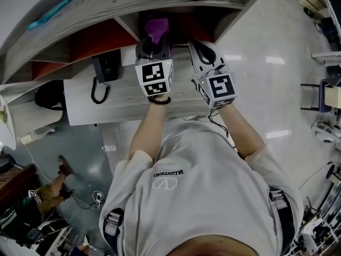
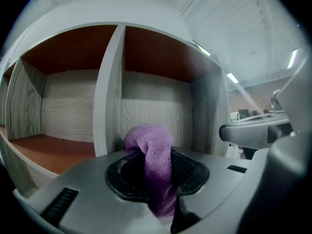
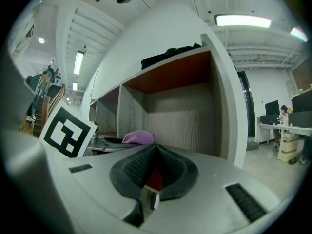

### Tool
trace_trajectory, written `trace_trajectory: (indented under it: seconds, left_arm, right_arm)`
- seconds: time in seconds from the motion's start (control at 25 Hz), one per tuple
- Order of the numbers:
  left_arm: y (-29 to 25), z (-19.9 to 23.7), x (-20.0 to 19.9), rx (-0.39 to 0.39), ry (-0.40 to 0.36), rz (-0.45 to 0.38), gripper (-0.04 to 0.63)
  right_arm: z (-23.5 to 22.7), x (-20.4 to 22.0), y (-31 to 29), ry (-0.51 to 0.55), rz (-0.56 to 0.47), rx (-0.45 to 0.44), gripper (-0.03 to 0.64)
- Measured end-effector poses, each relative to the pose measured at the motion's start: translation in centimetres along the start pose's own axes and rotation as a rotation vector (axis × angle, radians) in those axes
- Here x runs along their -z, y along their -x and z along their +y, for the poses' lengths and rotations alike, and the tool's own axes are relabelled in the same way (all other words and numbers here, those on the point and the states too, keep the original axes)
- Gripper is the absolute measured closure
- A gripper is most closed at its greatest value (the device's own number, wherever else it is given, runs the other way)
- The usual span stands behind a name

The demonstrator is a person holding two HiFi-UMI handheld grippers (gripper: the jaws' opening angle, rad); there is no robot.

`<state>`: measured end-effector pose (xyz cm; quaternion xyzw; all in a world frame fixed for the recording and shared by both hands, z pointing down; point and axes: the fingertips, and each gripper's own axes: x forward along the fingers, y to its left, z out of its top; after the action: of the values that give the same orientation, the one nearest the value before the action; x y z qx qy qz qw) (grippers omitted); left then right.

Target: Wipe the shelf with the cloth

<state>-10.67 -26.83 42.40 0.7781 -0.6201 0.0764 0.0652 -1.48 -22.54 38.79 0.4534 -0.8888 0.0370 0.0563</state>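
A purple cloth [image 1: 155, 28] bunches out of my left gripper [image 1: 153, 46], which is shut on it at the mouth of the right-hand compartment of the grey wood shelf [image 1: 96, 40]. In the left gripper view the cloth [image 2: 154, 160] hangs between the black pads of the left gripper [image 2: 156, 175], in front of the upright divider [image 2: 109, 87] and the red-brown shelf floor [image 2: 44, 152]. My right gripper [image 1: 202, 51] sits just right of the left one, shut with nothing held. From the right gripper [image 3: 153, 165] view, the cloth [image 3: 138, 138] shows to the left.
A black telephone [image 1: 106, 68] with a coiled cord rests on the lower ledge [image 1: 122, 103], left of the grippers. On the shelf's top lie a teal item [image 1: 50, 12] and a dark bundle [image 3: 168, 55]. Desks and chairs [image 1: 325, 95] stand at the right.
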Motion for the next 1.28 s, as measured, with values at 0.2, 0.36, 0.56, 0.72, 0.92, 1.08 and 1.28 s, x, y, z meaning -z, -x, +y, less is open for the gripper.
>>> trace_trajectory:
  seconds: [0.2,0.36,0.56,0.72,0.92,1.08,1.28]
  left_arm:
    - [-1.2,-0.4,0.9,-0.01,-0.001,0.032,0.502]
    - [-1.9,-0.7,1.7,-0.039,-0.001,0.052,0.502]
    - [-2.7,-0.4,3.0,-0.067,-0.008,0.091,0.502]
    - [-2.9,-0.4,4.1,-0.091,-0.009,0.123,0.502]
    - [-3.4,-0.3,4.7,-0.108,-0.019,0.138,0.502]
    - [-3.7,-0.5,4.8,-0.111,-0.031,0.139,0.502]
    - [-4.1,-1.2,5.0,-0.104,-0.035,0.146,0.502]
  right_arm:
    - [-0.9,1.0,-0.9,-0.02,0.019,0.016,0.619]
    - [-1.7,1.8,-1.1,-0.029,0.031,0.03,0.618]
    - [-1.9,2.2,-2.0,-0.041,0.038,0.028,0.618]
    - [-2.0,2.3,-2.1,-0.05,0.04,0.016,0.618]
    - [-2.1,2.1,-2.0,-0.057,0.038,-0.006,0.619]
    - [-2.0,1.7,-1.7,-0.05,0.031,-0.024,0.618]
    - [-2.5,2.4,-1.6,-0.06,0.041,-0.031,0.618]
